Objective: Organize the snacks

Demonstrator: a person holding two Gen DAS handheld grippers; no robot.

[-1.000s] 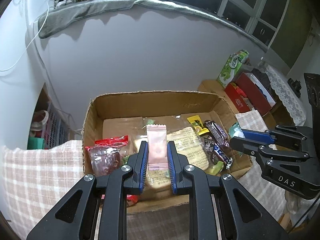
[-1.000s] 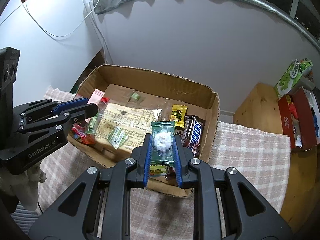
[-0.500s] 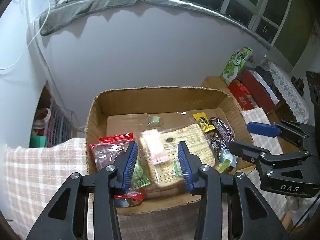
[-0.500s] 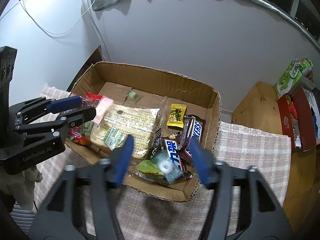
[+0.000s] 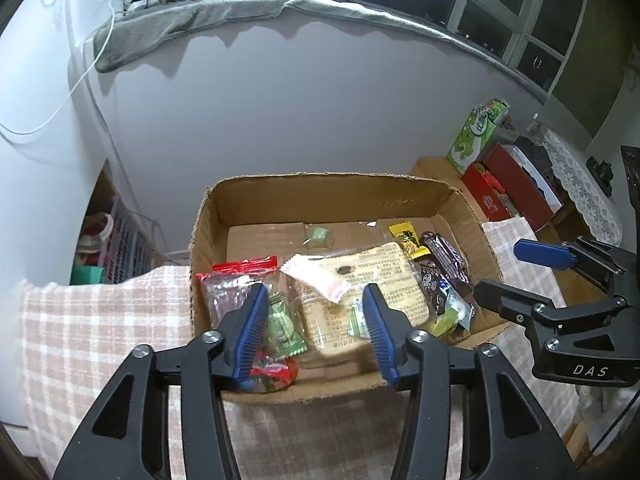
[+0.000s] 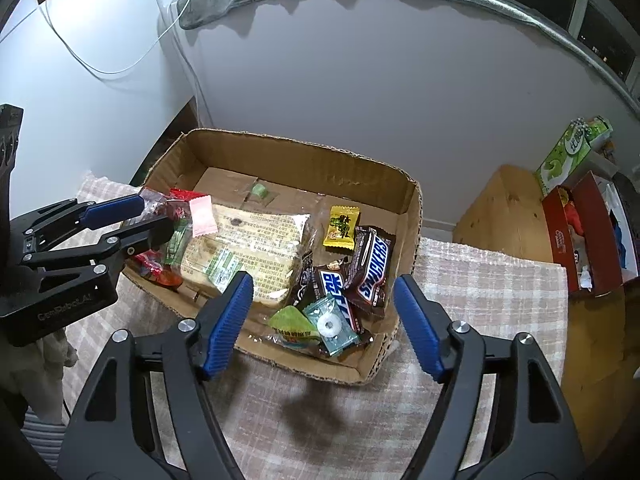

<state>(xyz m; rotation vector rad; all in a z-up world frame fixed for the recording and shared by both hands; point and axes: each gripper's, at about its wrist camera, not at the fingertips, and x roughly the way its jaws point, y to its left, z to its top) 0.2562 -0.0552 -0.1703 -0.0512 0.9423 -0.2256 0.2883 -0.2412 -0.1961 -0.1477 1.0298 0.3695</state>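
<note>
A shallow cardboard box [image 5: 328,188] [image 6: 304,156] on a checked cloth holds several snacks. A pink sachet [image 5: 318,276] [image 6: 202,210] lies on a large clear bread pack [image 5: 384,276] [image 6: 256,244]. A teal mint packet [image 6: 332,326] lies in the box's near right corner beside a Snickers bar [image 6: 372,266] and a yellow candy [image 6: 342,226]. My left gripper [image 5: 316,328] is open and empty over the box's near left edge. My right gripper [image 6: 322,320] is open and empty over the near right corner.
A wooden side table [image 6: 504,212] to the right carries a red box [image 6: 580,236] and a green carton [image 5: 478,132]. A grey wall stands behind the box. A plastic crate [image 5: 128,240] sits at the left. Checked cloth [image 6: 480,288] surrounds the box.
Both grippers opened. The pink sachet dropped from the left gripper onto the bread pack, and the teal mint packet dropped from the right gripper into the box's near right corner. Both grippers pulled back slightly.
</note>
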